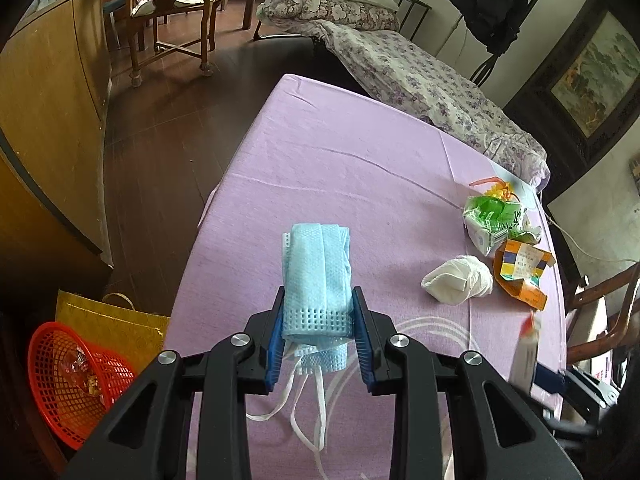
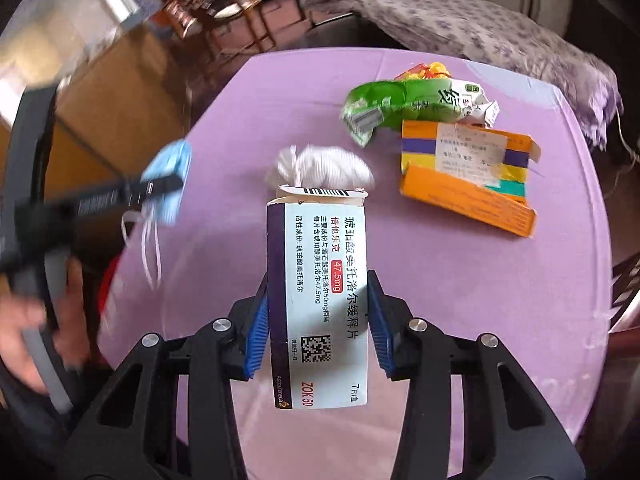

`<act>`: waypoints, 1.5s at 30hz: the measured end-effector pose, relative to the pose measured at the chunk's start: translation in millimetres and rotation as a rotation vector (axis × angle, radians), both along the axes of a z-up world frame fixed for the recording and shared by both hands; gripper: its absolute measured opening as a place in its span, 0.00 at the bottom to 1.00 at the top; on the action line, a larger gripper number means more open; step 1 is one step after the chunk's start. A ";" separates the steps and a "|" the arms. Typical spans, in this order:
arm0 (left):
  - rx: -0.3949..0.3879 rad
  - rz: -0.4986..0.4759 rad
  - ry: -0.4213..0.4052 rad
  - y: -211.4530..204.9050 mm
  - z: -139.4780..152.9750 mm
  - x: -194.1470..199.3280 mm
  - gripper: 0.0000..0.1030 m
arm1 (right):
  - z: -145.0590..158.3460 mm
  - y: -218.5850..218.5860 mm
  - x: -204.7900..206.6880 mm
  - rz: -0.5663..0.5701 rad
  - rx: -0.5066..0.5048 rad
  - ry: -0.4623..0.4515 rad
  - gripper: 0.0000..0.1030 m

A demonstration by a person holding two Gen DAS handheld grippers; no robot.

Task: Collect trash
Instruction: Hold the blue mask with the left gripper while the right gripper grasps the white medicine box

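Observation:
My left gripper [image 1: 318,306] is shut on a folded blue face mask [image 1: 316,276] and holds it above the purple-clothed table [image 1: 340,160]; its white straps hang down. My right gripper [image 2: 318,300] is shut on a white and purple medicine box [image 2: 320,300] above the table. On the table lie a crumpled white tissue [image 2: 324,166], a green wrapper [image 2: 404,106] and an opened orange box [image 2: 468,176]. The left gripper with the mask [image 2: 170,178] shows blurred in the right wrist view. The red mesh basket [image 1: 76,376] stands on the floor at the lower left.
A yellow bag [image 1: 108,328] stands beside the basket. A wooden cabinet [image 1: 48,120] is on the left. A bed with a floral cover [image 1: 420,76] lies beyond the table. A wooden chair [image 1: 172,12] stands far back.

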State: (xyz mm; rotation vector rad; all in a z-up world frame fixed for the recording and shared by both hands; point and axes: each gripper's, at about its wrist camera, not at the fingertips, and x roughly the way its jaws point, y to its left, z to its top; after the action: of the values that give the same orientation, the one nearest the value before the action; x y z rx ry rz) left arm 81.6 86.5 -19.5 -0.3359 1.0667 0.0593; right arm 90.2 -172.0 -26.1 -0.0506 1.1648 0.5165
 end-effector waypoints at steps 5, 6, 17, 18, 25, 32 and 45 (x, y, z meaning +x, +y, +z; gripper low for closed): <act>0.000 -0.004 0.003 -2.1 -0.7 0.9 0.29 | 1.1 -2.8 -7.5 0.028 -0.064 -0.008 0.44; 0.002 -0.006 0.002 -2.8 -0.7 0.9 0.29 | -1.0 -3.4 -7.4 0.032 -0.063 0.003 0.44; -0.006 -0.004 0.004 -0.3 -1.9 1.5 0.29 | 6.1 -8.8 -7.4 -0.001 -0.055 -0.057 0.74; -0.006 -0.005 0.004 -0.7 -1.8 1.4 0.29 | 9.1 -12.9 -7.3 -0.013 -0.045 -0.065 0.74; -0.007 -0.007 0.003 -1.0 -1.1 1.1 0.29 | 6.1 -18.6 -8.3 -0.028 -0.076 -0.073 0.78; -0.006 -0.012 0.004 -2.1 -0.2 0.5 0.30 | -3.7 -0.9 -17.0 0.029 -0.140 -0.085 0.76; 0.001 -0.029 0.017 -9.8 -4.4 1.1 0.29 | -11.0 5.3 -27.9 0.023 -0.140 -0.071 0.43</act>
State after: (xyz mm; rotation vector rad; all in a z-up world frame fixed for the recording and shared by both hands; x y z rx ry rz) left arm 82.7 76.7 -23.8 -0.3197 1.0877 0.0370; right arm 62.3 -166.7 -37.2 -0.2014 1.1309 0.4496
